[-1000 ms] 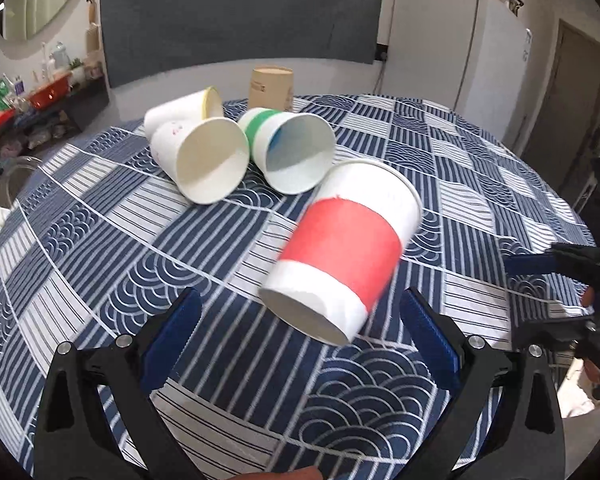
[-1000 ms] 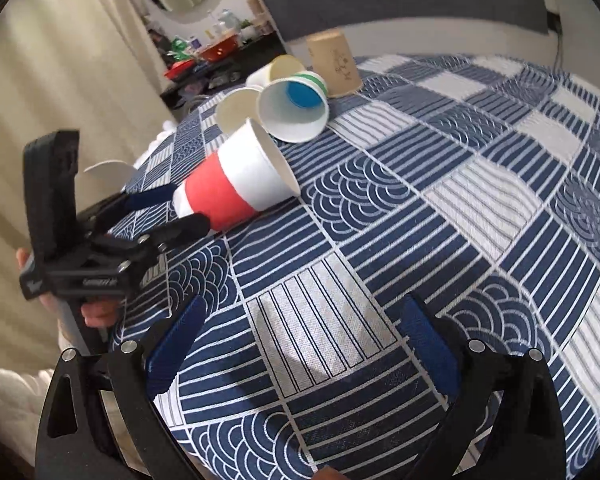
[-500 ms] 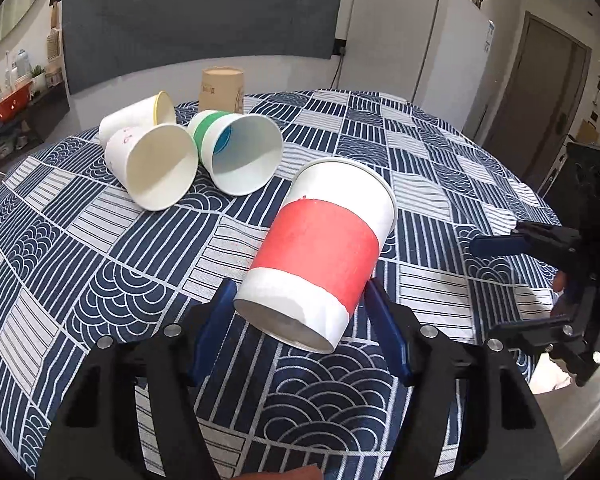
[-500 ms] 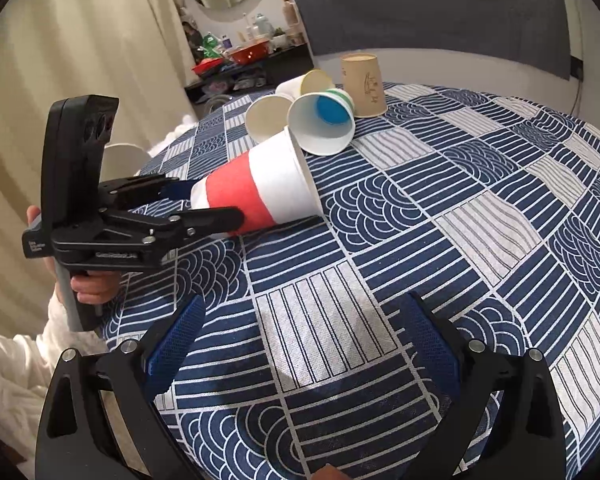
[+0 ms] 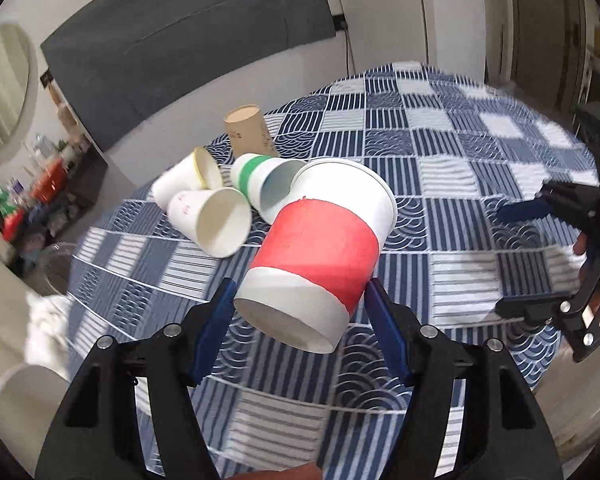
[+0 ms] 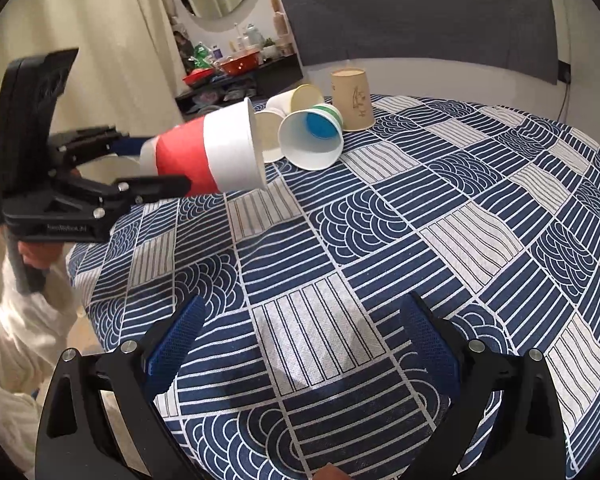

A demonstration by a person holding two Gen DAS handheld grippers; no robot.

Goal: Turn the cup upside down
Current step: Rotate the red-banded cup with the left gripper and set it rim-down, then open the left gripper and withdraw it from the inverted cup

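A white paper cup with a red band is held off the table on its side, base toward the left wrist camera. My left gripper is shut on its base end. The right wrist view shows the same cup lifted above the table's left edge, mouth pointing right, with the left gripper clamped on it. My right gripper is open and empty over the near part of the tablecloth; it also shows in the left wrist view at the right.
The round table has a blue and white patterned cloth. Three paper cups lie on their sides at the far side: a green-banded one, a plain white one, a yellow-rimmed one. A brown cup stands upside down behind them.
My left gripper closed on the red-banded cup's base and lifted it off the cloth, tilting and pulling back toward the table's edge. The right gripper stayed open and nearly still.
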